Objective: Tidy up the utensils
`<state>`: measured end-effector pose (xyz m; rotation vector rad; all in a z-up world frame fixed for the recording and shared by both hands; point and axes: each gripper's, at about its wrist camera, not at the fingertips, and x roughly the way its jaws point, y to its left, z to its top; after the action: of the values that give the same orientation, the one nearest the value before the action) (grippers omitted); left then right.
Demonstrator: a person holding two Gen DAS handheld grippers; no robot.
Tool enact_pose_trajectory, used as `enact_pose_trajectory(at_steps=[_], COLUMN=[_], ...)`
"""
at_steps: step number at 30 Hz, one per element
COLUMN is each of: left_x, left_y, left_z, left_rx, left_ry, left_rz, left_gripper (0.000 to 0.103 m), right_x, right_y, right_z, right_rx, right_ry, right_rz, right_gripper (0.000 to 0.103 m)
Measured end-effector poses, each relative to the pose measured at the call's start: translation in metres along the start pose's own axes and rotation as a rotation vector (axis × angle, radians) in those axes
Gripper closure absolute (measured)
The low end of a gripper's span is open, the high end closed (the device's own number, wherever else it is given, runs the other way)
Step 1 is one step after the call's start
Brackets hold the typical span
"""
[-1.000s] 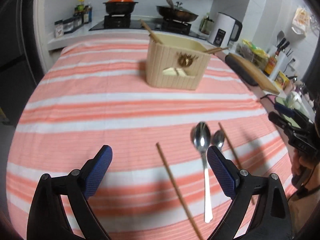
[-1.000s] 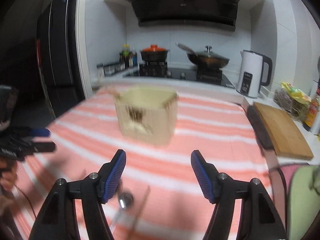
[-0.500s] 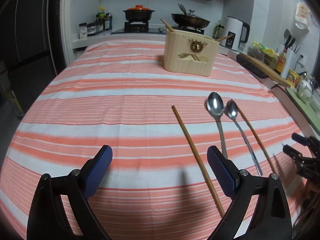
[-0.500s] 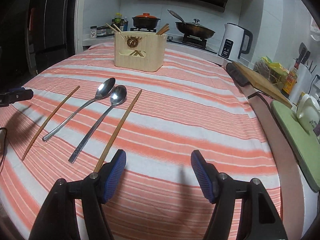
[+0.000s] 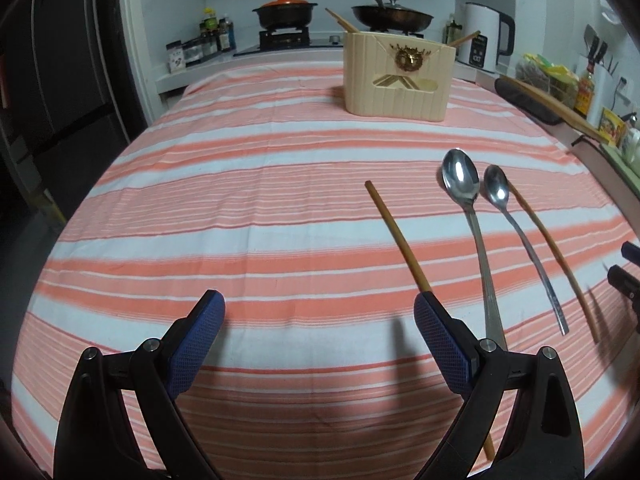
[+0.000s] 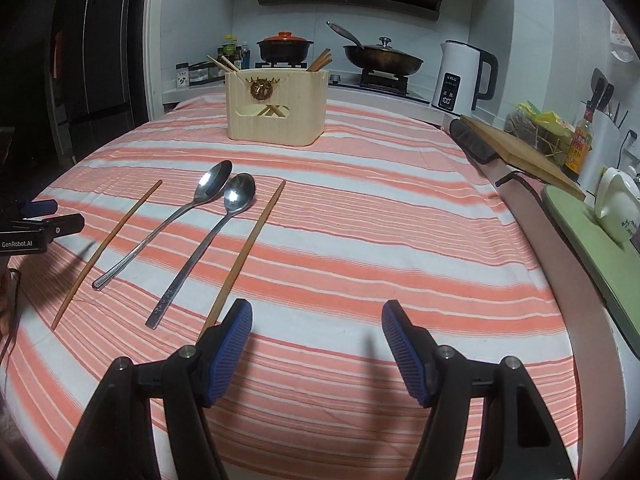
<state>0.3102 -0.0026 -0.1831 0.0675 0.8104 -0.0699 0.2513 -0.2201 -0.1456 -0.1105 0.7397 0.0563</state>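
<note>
The desk [image 6: 400,216], under its orange-and-white striped cloth, carries everything, and the cream utensil holder [image 6: 276,108] standing toward its far edge serves as the landmark. A few chopsticks already stick out of the holder's top at both ends, so part of the sorting looks done. Four pieces are left lying flat on the cloth, well in front of the holder and fanned toward the near edge: a large spoon [image 5: 466,208], a smaller spoon [image 5: 516,232] just beside it with the bowls nearly touching, and a loose chopstick on each outer side, the left chopstick [image 5: 400,240] and the right chopstick [image 5: 548,240]. None of them is lifted, so I judge most of this batch remains to be done.

The left tool [image 5: 318,344] stands wide with nothing between its blue pads; it hangs over the near cloth with the left chopstick's near end passing behind its right finger. The right tool [image 6: 316,346] is also wide and empty, its left finger just beside the near end of the right chopstick.

The holder's inside and its compartments cannot be seen, so how many pieces it holds is unclear. The left chopstick's lower part is covered by the tool in the left view, and the opposite tool is cut off at the frame edge in each view.
</note>
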Motion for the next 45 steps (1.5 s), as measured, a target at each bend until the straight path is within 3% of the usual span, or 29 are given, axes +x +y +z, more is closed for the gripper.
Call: enact_pose_trajectory(at_steps=[14, 20, 23, 28, 31, 35, 37, 39, 40, 41, 42, 43, 45], left_x=[0.004, -0.013, -0.028, -0.047, -0.048, -0.043, -0.045, -0.047, -0.048, -0.048, -0.046, -0.045, -0.04], left_y=[0.001, 0.015, 0.006, -0.018, -0.038, -0.051, -0.053, -0.054, -0.054, -0.053, -0.05, -0.048, -0.041], left_z=[0.0, -0.01, -0.021, -0.042, -0.051, -0.058, -0.059, -0.059, -0.058, -0.057, -0.055, -0.053, -0.047], left_rx=[0.0, -0.091, -0.073, -0.04, 0.027, 0.096, 0.111, 0.124, 0.125, 0.118, 0.109, 0.098, 0.072], left_ry=[0.022, 0.029, 0.051, 0.091, 0.111, 0.128, 0.117, 0.108, 0.102, 0.1, 0.101, 0.104, 0.112], left_rz=[-0.001, -0.165, -0.241, -0.304, -0.267, -0.194, -0.178, -0.169, -0.163, -0.162, -0.157, -0.149, -0.15], left_gripper=[0.007, 0.007, 0.007, 0.007, 0.007, 0.012, 0.021, 0.044, 0.052, 0.07, 0.087, 0.094, 0.097], right_x=[0.005, -0.002, -0.01, -0.013, -0.014, -0.011, -0.005, -0.003, -0.001, 0.0, 0.002, 0.005, 0.01], right_y=[-0.001, -0.002, 0.007, 0.039, 0.054, 0.055, 0.052, 0.051, 0.049, 0.047, 0.045, 0.042, 0.036], right_z=[-0.004, -0.004, -0.004, -0.009, -0.018, -0.024, -0.024, -0.024, -0.023, -0.021, -0.018, -0.016, -0.012], right_rx=[0.012, 0.025, 0.016, -0.073, -0.134, -0.119, -0.101, -0.09, -0.082, -0.069, -0.055, -0.041, -0.013], right_ry=[0.022, -0.008, -0.028, 0.021, 0.059, 0.093, 0.121, 0.129, 0.134, 0.138, 0.143, 0.15, 0.159], right_rz=[0.006, 0.019, 0.084, 0.194, 0.194, 0.187, 0.205, 0.2, 0.188, 0.174, 0.161, 0.152, 0.133], right_gripper=[0.034, 0.034, 0.034, 0.034, 0.036, 0.036, 0.052, 0.062, 0.072, 0.078, 0.091, 0.096, 0.097])
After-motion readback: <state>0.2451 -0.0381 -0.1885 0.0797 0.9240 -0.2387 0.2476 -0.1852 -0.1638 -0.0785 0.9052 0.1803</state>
